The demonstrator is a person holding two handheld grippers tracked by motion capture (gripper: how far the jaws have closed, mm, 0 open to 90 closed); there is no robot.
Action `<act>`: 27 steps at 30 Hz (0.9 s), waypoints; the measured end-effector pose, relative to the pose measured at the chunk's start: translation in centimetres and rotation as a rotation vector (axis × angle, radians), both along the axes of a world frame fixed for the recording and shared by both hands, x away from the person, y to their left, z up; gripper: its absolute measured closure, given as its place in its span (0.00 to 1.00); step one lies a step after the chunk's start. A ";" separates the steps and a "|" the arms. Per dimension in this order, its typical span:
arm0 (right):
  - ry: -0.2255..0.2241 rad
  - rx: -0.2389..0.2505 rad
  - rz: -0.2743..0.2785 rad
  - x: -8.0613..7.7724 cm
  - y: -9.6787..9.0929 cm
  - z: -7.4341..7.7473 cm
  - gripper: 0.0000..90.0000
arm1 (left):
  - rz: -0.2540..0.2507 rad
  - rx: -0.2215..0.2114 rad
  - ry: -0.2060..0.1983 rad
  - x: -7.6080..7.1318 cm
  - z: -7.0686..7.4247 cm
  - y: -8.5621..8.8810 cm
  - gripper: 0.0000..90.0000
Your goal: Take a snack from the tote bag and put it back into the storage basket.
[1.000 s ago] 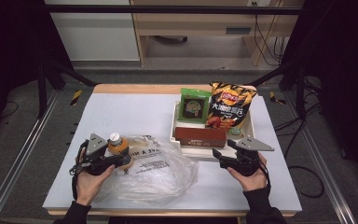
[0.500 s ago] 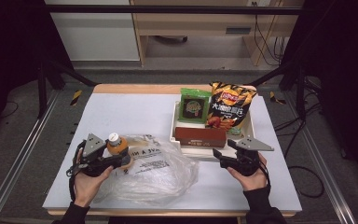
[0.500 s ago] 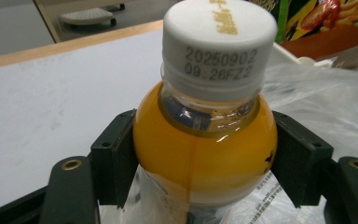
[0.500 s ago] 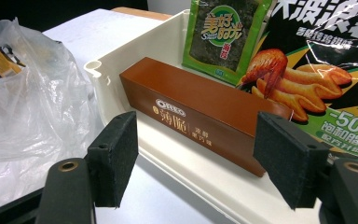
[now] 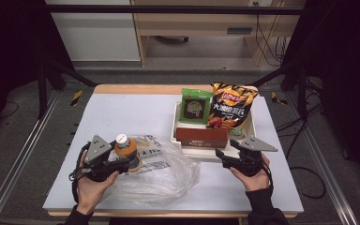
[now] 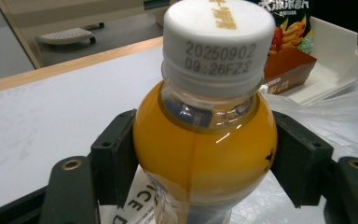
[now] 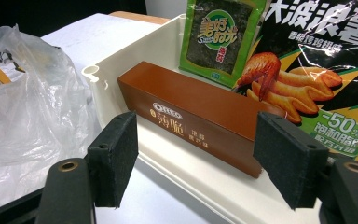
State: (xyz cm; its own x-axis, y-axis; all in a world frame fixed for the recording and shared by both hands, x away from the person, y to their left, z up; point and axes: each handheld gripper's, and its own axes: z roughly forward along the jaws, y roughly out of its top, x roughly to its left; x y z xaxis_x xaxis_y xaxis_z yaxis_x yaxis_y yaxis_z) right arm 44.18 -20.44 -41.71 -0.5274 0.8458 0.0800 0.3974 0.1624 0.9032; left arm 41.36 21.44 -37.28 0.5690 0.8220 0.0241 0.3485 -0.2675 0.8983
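Broadly, the white tabletop [image 5: 122, 112] carries everything, and its far-left half lies bare, the widest room for moving. Next in size, a clear plastic bag [image 5: 161, 171] sprawls crumpled near the front edge, left of centre, its printed side up. A white tray [image 5: 178, 136] sits right of centre toward the far edge, and it is full: a chip bag [image 5: 232, 108] and a green seaweed snack packet [image 5: 196, 105] stand against its far wall, and a brown Oreo box [image 5: 201, 137] lies along its near wall. At the bag's left end the left gripper [image 5: 122, 163] has its jaws pressed on either side of an orange juice bottle [image 6: 205, 140] just below the shoulder; the bottle stands upright, white cap on, with the bag's plastic under and beside it. The right gripper [image 5: 226, 157] hovers at the tray's near rim with wide, empty jaws, the Oreo box just beyond them. I judge the work to be bagging the groceries and barely begun: only the bottle is in hand at the bag, and whether it is inside the opening I cannot tell; the three tray items are untouched. Room is tight at the front edge, where both hands sit close to the lip, and between bag and tray, which nearly touch.
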 end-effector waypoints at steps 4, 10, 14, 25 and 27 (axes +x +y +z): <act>0.001 -0.003 0.003 0.0 0.0 -0.1 0.35 | -0.019 0.011 0.014 0.4 -0.4 -1.5 0.33; 0.000 0.000 0.000 0.0 -0.1 -0.1 0.35 | -0.050 0.037 0.022 0.7 -1.3 -3.8 0.33; -0.004 -0.002 0.005 0.0 0.0 0.0 0.35 | -0.066 0.054 0.036 1.0 -2.3 -4.6 0.33; 0.001 -0.005 0.005 0.1 0.1 -0.2 0.35 | -0.100 0.034 0.057 1.7 -3.9 -5.6 0.33; 0.000 -0.006 0.006 0.1 0.2 -0.2 0.35 | -0.101 0.030 0.058 1.8 -3.9 -5.5 0.33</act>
State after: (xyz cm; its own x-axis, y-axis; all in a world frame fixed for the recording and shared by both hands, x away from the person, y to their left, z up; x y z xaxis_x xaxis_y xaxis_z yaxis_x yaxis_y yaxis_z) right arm 44.24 -20.26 -41.92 -0.5325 0.8431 0.0749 0.3959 0.1699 0.9024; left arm 43.13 15.91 -41.19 0.6504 0.7595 0.0125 0.3690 -0.3302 0.8688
